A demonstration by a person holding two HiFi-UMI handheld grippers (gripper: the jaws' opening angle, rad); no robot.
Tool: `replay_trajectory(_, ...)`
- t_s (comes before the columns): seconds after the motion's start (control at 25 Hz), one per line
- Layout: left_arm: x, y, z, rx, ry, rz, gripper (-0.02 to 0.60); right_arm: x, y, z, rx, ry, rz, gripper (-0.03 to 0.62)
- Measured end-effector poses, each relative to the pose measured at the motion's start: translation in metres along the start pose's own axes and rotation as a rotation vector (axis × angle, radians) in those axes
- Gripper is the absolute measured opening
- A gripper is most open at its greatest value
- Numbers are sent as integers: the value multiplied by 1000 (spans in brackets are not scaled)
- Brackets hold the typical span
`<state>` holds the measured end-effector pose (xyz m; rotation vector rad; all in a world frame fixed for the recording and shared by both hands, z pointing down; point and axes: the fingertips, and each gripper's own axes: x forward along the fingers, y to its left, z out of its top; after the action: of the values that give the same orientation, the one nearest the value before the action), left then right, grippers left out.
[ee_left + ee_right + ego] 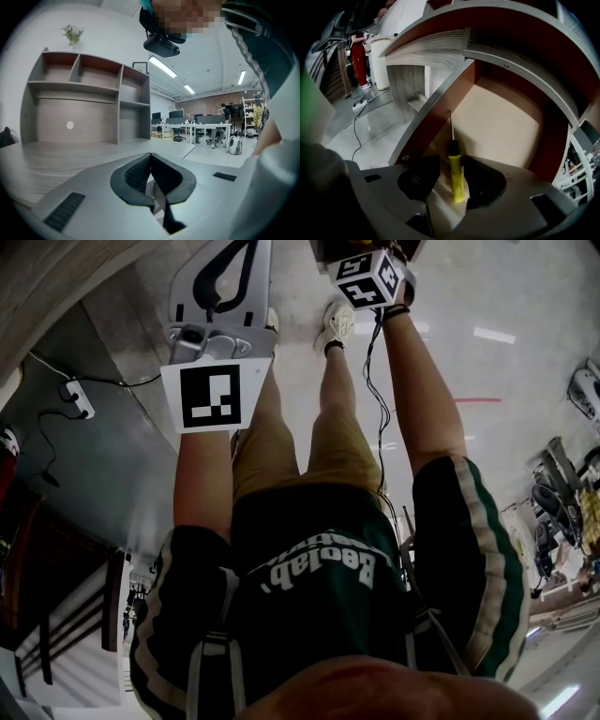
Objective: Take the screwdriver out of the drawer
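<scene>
The screwdriver (457,176) has a yellow handle, a black collar and a thin metal shaft. It lies on the pale floor of the open drawer (506,122), shaft pointing away from me, beside the red-brown side wall (440,115). My right gripper (450,180) points down into the drawer with its jaws either side of the handle. It is open, with a gap showing on the left side. In the head view only its marker cube (370,277) shows. My left gripper (150,157) is held about level over the desk, shut and empty.
A grey shelf unit (89,93) stands on the wooden desk top (56,154). Office desks and chairs (197,126) fill the room beyond. Left of the drawer, a cable and power strip (358,105) lie on the floor near a white bin (382,61).
</scene>
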<state>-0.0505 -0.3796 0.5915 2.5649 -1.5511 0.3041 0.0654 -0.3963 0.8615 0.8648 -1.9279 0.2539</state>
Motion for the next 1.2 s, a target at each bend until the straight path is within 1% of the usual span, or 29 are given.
replay_trajectory(0.16,1,-1,-1,-2,-3,-3,17,0,-2,-1,2,-7,-20,166)
replay_trajectory(0.2,1,-1,-1,-4,-3,-3,17,0,-4,-1,-1,-9,-32,153)
replay_trajectory(0.24,1,-2,-1,-6,-3,-4,17,-1,-5,-2,-8,-9,-43,98)
replay_trajectory(0.28,1,-2,0,-7,-6,-6,16,-1,-6,-2,-15,-9,-48,86)
replay_trajectory(0.48,1,-3,3,1,-8,-13,17,-2,-8,2,-23,-4,-44,81)
replay_trajectory(0.72,-1,-2,0,-1,-6,-5,17,-4,-4,1,-20,-13,-40,81)
replay_trajectory(1.04,-3,-3,-2,5,0,-8,17,-25,-3,10,6,-68,-59,81)
replay_trajectory(1.2,-4,-6,9,27,0,-16,17,-42,-9,21,21,-101,-64,81)
